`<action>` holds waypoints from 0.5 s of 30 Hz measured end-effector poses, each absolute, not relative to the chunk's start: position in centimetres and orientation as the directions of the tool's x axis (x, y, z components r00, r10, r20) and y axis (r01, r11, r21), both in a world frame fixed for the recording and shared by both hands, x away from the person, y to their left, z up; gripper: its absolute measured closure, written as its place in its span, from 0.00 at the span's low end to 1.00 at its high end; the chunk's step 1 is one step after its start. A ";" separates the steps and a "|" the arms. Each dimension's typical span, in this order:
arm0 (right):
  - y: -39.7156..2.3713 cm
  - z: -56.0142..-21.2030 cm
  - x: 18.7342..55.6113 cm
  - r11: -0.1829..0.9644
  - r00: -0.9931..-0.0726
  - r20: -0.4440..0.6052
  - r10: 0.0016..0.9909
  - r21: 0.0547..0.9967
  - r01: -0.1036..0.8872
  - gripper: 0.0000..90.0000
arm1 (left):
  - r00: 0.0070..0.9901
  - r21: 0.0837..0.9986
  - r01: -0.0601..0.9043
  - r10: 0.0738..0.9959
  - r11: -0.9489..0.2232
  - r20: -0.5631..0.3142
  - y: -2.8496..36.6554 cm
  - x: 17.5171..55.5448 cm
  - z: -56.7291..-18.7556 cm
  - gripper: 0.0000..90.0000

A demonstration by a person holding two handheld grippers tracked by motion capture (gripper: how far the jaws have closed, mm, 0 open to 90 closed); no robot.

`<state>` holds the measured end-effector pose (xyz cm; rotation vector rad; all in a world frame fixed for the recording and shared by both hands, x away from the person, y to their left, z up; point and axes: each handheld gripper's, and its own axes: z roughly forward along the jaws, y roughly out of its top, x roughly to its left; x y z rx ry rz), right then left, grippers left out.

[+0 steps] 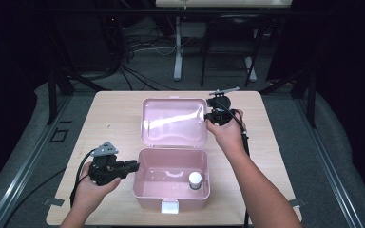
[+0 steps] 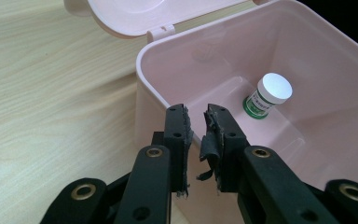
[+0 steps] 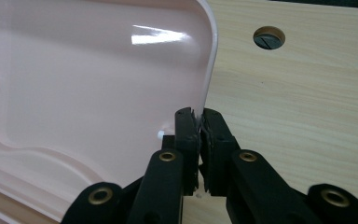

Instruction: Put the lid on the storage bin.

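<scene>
A pink plastic box (image 1: pixel 152 197) stands open on the table, its lid (image 1: pixel 173 121) tipped back behind it. Inside, at the right, a small white-capped bottle (image 1: pixel 195 180) with a green label stands upright. My left gripper (image 1: pixel 134 165) is at the box's left wall. In the left gripper view its jaws (image 2: pixel 198 123) stand either side of the box (image 2: pixel 307 56) rim, one outside and one inside, pinching it, with the bottle (image 2: pixel 266 95) beyond. My right gripper (image 1: pixel 207 115) is shut on the lid's right edge. In the right gripper view the lid (image 3: pixel 98 79) rim runs between its jaws (image 3: pixel 199 121).
The wooden table (image 1: pixel 114 118) has bare room left and right of the box. A white latch (image 1: pixel 169 206) sits on the box's front. A round hole (image 3: pixel 269 37) is set in the tabletop right of the lid. Cables and another table's legs (image 1: pixel 177 47) stand on the floor behind.
</scene>
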<state>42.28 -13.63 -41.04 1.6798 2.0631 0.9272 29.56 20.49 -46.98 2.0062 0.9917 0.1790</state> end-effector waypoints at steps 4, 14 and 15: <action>-13.8 -40.8 41.9 0.100 -0.264 0.147 0.953 0.671 0.734 0.96 | 0.671 0.755 0.580 0.704 -0.306 -0.231 20.5 29.6 -47.0 0.87; -13.9 -40.3 41.1 0.103 -0.280 0.147 0.949 0.693 0.714 0.96 | 0.673 0.756 0.577 0.704 -0.309 -0.227 20.5 29.6 -47.0 0.88; -13.9 -40.3 41.0 0.106 -0.283 0.144 0.948 0.696 0.710 0.96 | 0.673 0.756 0.577 0.704 -0.309 -0.227 20.5 29.6 -47.0 0.88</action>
